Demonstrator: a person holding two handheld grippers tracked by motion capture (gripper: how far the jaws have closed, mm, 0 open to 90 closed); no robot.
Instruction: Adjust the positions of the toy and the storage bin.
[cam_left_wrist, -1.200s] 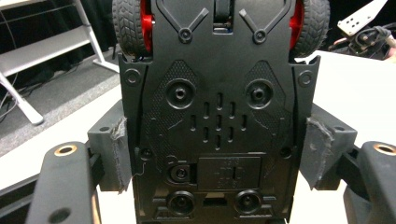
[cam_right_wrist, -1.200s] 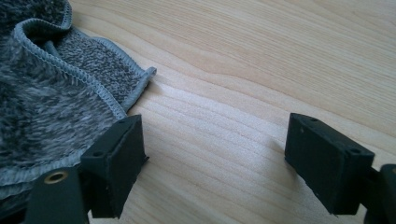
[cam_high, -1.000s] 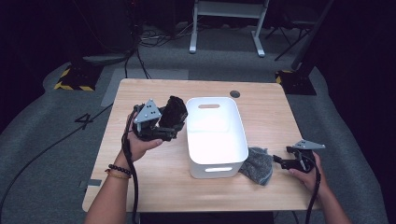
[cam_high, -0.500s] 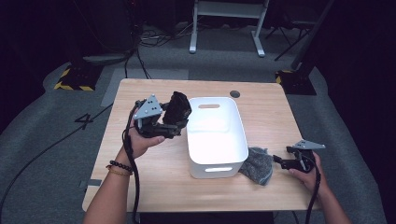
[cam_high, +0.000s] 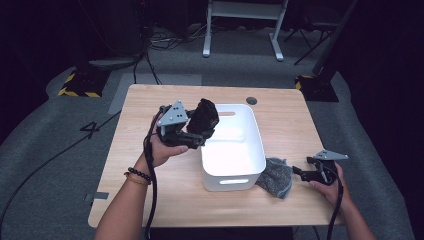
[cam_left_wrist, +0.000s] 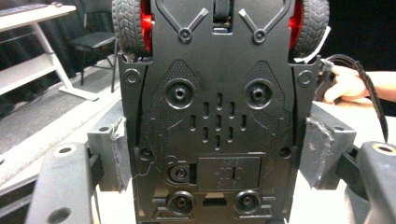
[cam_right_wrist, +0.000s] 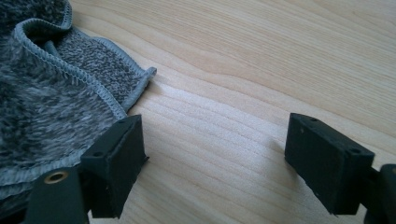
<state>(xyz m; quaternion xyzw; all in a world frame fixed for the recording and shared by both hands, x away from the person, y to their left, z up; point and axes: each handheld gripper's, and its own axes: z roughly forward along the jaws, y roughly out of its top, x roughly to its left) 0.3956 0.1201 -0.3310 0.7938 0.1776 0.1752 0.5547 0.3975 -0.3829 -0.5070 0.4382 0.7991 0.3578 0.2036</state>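
One toy car (cam_high: 204, 120), one white bin (cam_high: 234, 150), one grey cloth (cam_high: 275, 176), two grippers.

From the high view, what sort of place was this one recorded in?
Probably a lab or studio set up for recording: a lone wooden table on grey carpet, hazard-striped tape on the floor, loose cables and dark surroundings.

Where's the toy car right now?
In the high view, the black toy car is clamped in the left gripper, held above the table at the left rim of the white bin.
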